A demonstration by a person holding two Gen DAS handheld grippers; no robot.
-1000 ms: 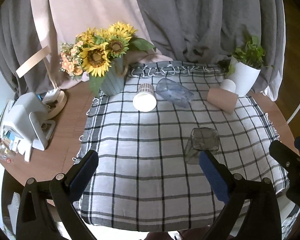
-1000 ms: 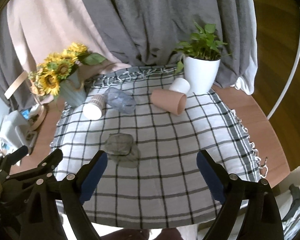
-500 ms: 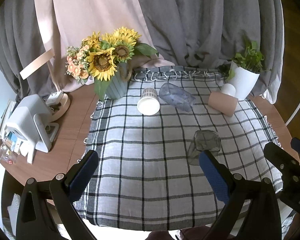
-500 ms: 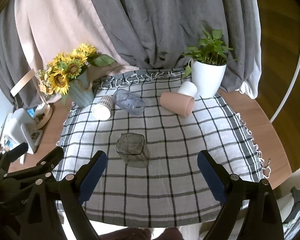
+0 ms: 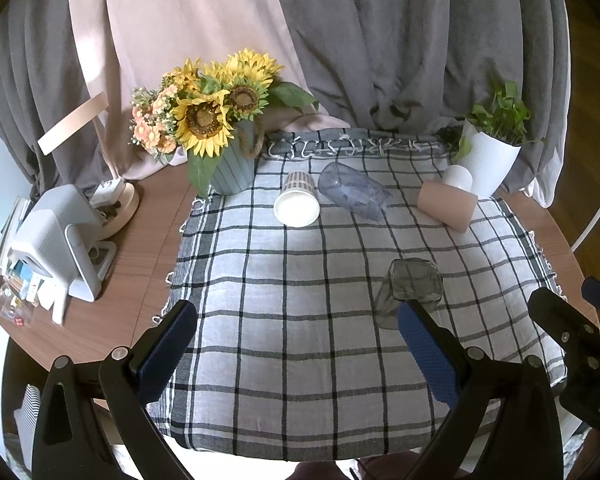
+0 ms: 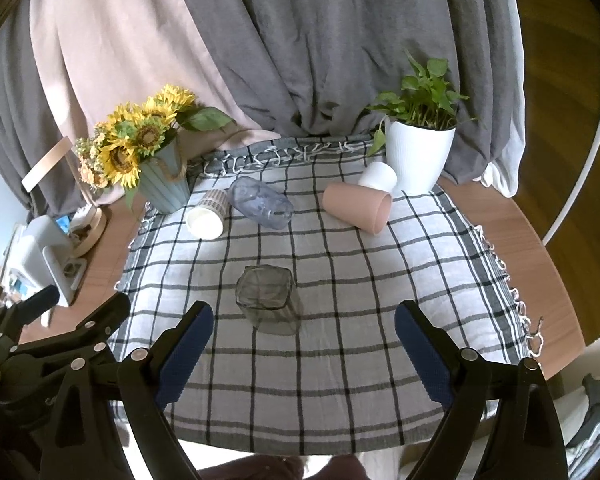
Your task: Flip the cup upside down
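Observation:
A smoky grey glass cup [image 5: 410, 290] [image 6: 269, 298] stands upside down on the checked cloth [image 5: 300, 280] [image 6: 360, 272]. A striped paper cup [image 5: 297, 204] [image 6: 209, 214], a clear blue cup [image 5: 354, 195] [image 6: 262, 200] and a pink cup [image 5: 446, 205] [image 6: 358, 206] lie on their sides at the back. A small white cup [image 5: 457, 177] [image 6: 378, 176] stands behind the pink one. My left gripper [image 5: 296, 340] is open and empty over the cloth's near edge. My right gripper [image 6: 304, 340] is open and empty, just short of the grey cup.
A blue vase of sunflowers [image 5: 220, 136] [image 6: 152, 156] stands back left, a white potted plant [image 5: 492, 148] [image 6: 420, 148] back right. A white device [image 5: 56, 240] and clutter sit on the wooden table [image 5: 140, 248] at left. Curtains hang behind.
Both grippers have drawn back and risen a little; the table looks smaller and farther. The right view has swung so the grey cup sits nearer centre. No object moved.

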